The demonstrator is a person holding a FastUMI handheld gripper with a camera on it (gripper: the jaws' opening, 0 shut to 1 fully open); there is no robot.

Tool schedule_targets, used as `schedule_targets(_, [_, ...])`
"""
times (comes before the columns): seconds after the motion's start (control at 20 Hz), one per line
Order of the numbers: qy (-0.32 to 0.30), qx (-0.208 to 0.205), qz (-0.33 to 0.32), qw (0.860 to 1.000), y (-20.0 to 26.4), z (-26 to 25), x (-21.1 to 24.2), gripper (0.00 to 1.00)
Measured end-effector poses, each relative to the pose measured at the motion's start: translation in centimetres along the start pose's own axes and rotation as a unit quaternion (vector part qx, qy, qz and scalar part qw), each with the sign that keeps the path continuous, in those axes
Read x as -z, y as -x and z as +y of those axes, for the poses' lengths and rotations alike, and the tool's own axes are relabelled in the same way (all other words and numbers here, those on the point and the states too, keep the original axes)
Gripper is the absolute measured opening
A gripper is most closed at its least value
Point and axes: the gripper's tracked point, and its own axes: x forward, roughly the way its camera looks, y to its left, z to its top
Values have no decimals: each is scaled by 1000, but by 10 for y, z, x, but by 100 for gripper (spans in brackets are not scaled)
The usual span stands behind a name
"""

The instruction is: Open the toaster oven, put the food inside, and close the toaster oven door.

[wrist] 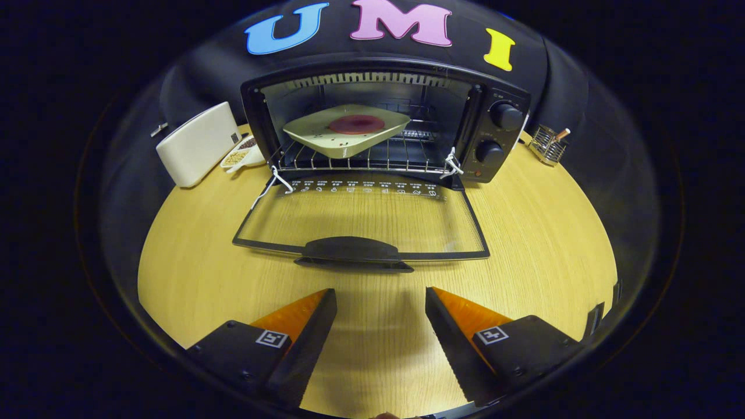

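- At the far left of the round wooden table (192, 273), beside the oven, stands a cream rectangular box (198, 144), with a small white divided dish (243, 155) of grains or seeds between it and the oven.
- The toaster oven (384, 119) sits at the back centre with its glass door (364, 218) folded down flat over the table, the door handle (352, 250) nearest the gripper.
- The food, a dark red round patty on a pale square plate (348, 130), already rests on the wire rack (361, 158) inside the cavity, tilted a little and set toward the left of the rack.
- The gripper (381, 308) hangs over the table just short of the handle, its fingers spread wide and holding nothing.
- To the right on the oven's panel are two control knobs (505, 116), and beyond them a small wire holder (548, 145) stands at the table edge.
- Judged from this, only closing the door is left.
- Risks: a finger catching the handle off-centre could twist the door or slip off it; a lift that is too quick could slam the glass and jolt the tilted plate; white ties at the hinges may snag or resist the swing; pushing hard could slide the oven backward.
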Motion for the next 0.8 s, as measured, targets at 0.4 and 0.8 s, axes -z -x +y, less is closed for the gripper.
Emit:
schedule_targets(0.4, [-12,10,15,1000,-25,7,-9,100])
schedule_targets(0.8, [32,18,-25,999,0,8,-27,100])
